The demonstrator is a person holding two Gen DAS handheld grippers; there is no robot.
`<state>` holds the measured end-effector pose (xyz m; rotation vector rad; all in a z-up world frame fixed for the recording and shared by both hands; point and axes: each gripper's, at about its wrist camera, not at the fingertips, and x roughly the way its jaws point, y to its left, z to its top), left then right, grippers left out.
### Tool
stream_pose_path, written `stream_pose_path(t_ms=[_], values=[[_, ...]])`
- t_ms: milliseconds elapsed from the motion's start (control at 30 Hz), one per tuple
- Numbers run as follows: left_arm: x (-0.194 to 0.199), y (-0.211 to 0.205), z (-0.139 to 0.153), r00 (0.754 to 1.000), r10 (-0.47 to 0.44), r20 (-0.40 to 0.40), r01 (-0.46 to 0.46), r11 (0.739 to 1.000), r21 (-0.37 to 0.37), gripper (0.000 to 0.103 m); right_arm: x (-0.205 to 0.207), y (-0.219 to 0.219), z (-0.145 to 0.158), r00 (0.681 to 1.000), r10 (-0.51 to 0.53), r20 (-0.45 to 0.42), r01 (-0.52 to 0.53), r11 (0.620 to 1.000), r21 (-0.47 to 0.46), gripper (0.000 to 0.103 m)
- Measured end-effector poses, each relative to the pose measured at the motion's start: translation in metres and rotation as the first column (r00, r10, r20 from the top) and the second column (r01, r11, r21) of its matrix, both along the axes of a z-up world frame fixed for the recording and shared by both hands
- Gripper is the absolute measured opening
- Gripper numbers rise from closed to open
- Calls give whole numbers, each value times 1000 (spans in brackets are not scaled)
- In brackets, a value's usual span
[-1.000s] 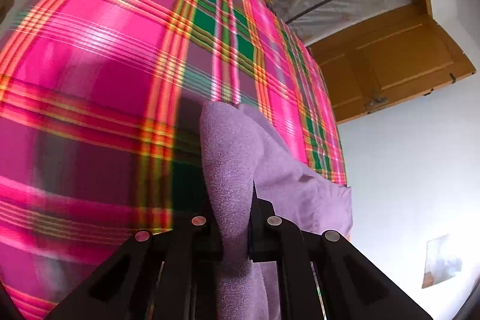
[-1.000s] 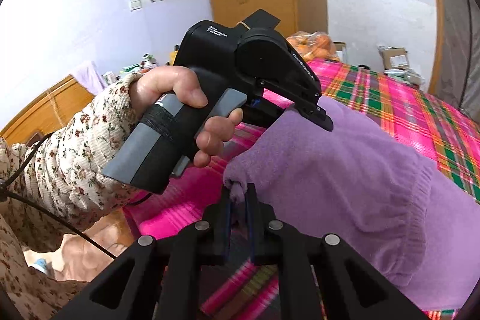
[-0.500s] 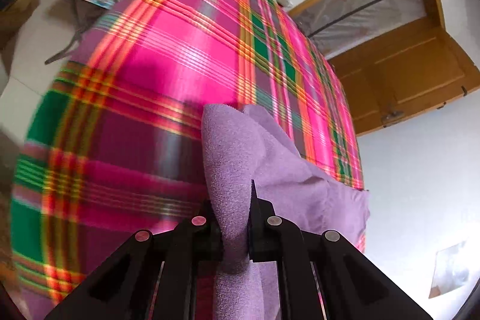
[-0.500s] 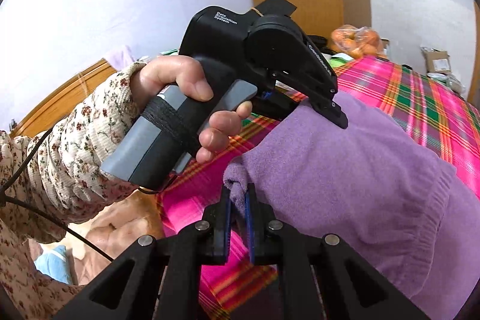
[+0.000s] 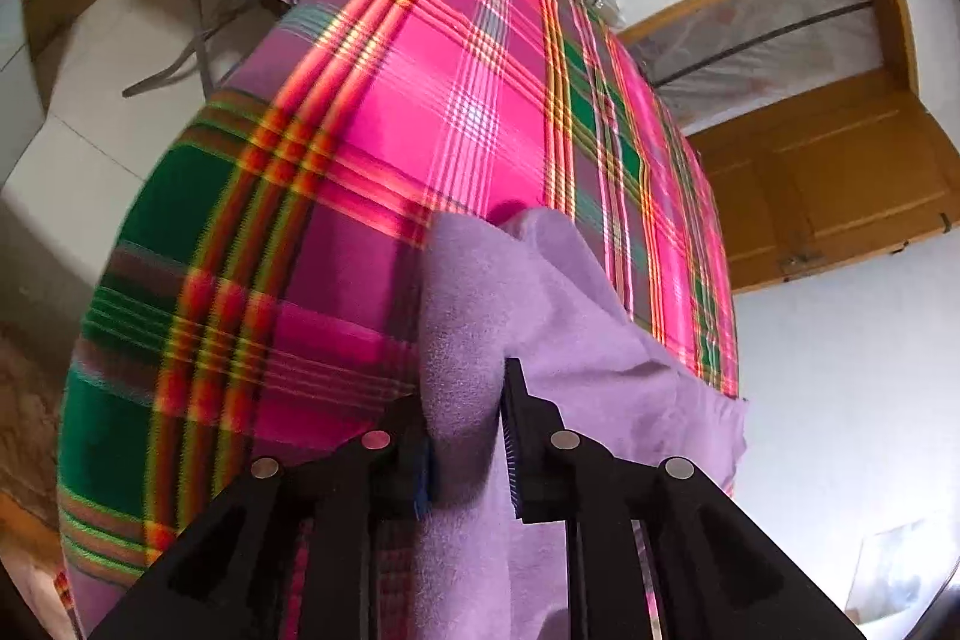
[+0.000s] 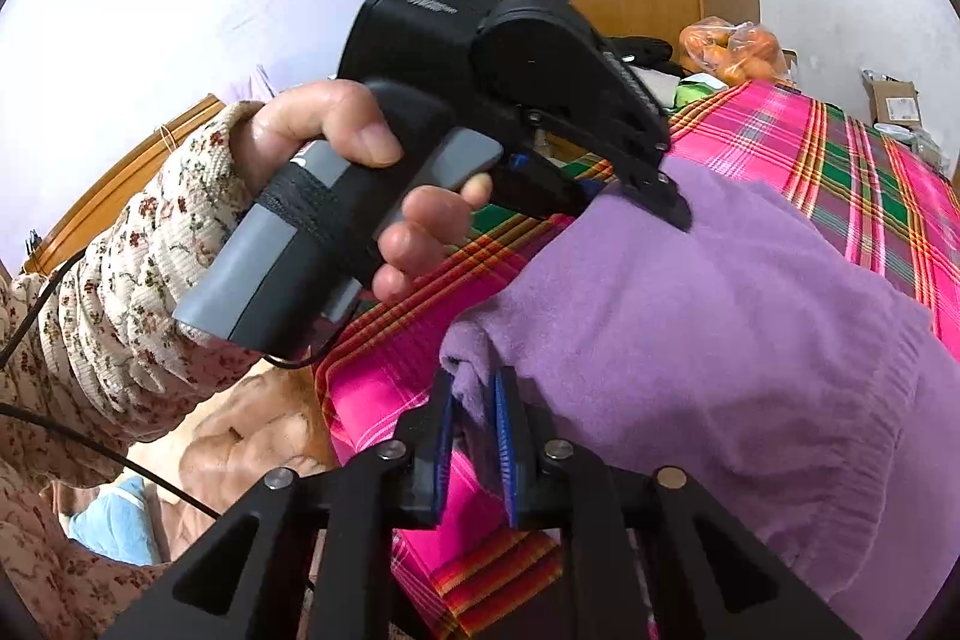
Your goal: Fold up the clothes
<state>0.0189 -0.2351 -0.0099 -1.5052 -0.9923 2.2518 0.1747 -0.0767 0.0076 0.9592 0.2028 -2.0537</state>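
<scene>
Purple garment pinched at two points above the plaid bedcover.

Left gripper point(image 5: 465, 424) is clamped on a thick fold of the purple garment point(image 5: 540, 328), which trails ahead and to its right over the plaid bedcover point(image 5: 384, 148). Right gripper point(image 6: 471, 430) grips another edge of the same garment point(image 6: 690, 316); the bulk lies ahead and right of it. The left hand point(image 6: 360, 184) grasps its handle just beyond.

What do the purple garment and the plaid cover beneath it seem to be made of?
Purple garment: looks like soft knit or fleece, matte and fuzzy, with a ribbed band near one edge. Plaid cover: seems a thin woven cloth, smooth, with a slight sheen where light strikes. Both tongs, left and right, pinch the garment.
</scene>
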Motion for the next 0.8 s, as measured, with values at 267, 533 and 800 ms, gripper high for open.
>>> stream_pose_path(t_ms=[267, 533, 800], values=[[23, -5, 26, 996, 54, -64, -60, 995, -83, 22, 10, 57, 28, 988, -143, -56, 139, 988, -69, 28], [47, 23, 48, 991, 13, -134, -28, 993, -112, 23, -6, 136, 17, 903, -430, -15, 429, 903, -25, 28], [52, 85, 45, 983, -129, -130, 112, 985, -132, 23, -23, 184, 7, 825, -563, 45, 565, 825, -33, 28]])
